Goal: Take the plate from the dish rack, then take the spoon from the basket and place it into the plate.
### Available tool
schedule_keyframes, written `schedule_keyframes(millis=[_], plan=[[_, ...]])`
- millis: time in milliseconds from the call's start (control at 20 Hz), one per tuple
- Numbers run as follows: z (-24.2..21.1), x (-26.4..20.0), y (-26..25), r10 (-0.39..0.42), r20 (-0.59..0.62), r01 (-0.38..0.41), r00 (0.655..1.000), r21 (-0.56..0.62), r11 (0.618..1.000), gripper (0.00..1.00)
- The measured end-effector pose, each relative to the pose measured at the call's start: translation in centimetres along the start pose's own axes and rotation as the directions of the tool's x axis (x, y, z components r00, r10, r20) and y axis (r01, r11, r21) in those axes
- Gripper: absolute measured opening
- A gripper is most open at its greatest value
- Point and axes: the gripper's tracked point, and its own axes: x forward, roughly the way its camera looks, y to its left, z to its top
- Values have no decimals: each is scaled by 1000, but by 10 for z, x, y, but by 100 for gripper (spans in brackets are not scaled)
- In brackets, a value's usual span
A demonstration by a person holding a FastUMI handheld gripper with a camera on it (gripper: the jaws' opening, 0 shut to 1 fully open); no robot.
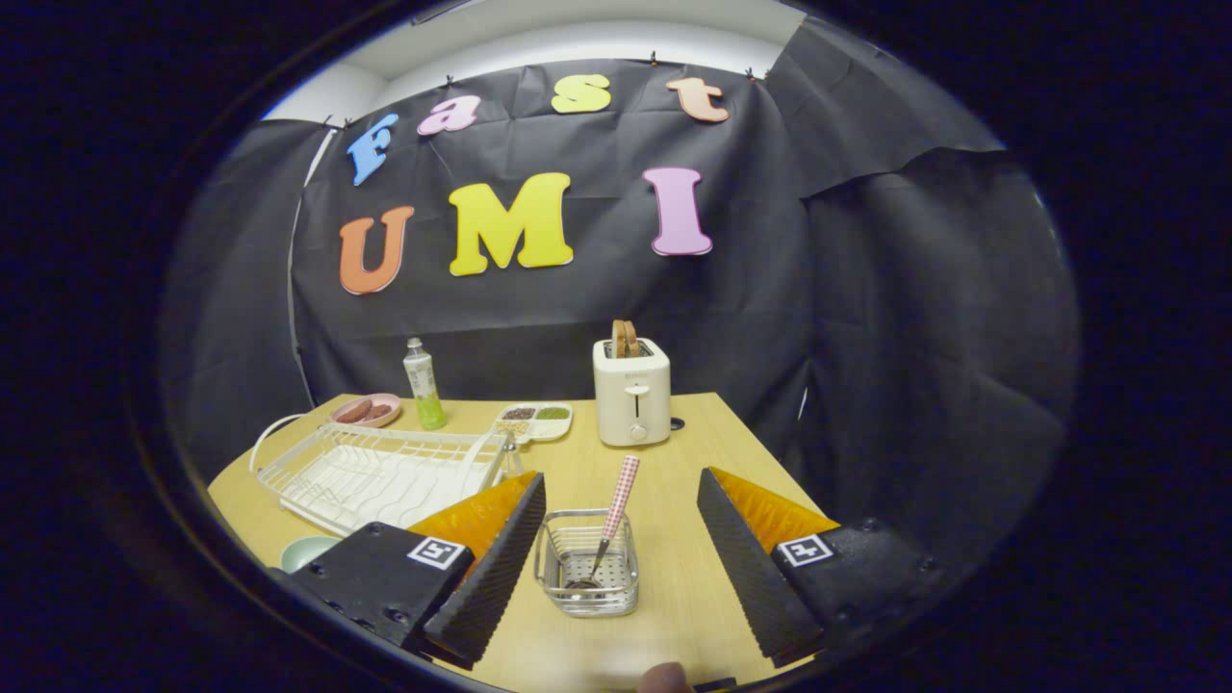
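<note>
While the gripper (621, 568) stands released, fingers spread wide, a clear wire basket (588, 563) sits between them on the wooden tabletop (674, 462), lower centre; its checked-handled spoon (613, 525) leans upright, handle tilted up and away.

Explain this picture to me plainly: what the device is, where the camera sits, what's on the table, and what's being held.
A person holds a two-finger gripper; the camera rides on it and looks forward along its fingers. They stand open and hold nothing. Between them sits a wire basket with a spoon standing in it. On the wooden table lie a white dish rack, a pale plate near it, a toaster, a bottle, a pink dish and a divided tray.
</note>
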Motion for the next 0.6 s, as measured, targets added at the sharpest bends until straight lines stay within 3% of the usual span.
schedule_keyframes(millis=[250,500,600], plan=[[-6,62,6,45,-89,-42,995,28,999,98],[-30,97,11,85,-214,-71,973,75,995,70],[-33,99,11,88,-226,-72,970,80,994,52]])
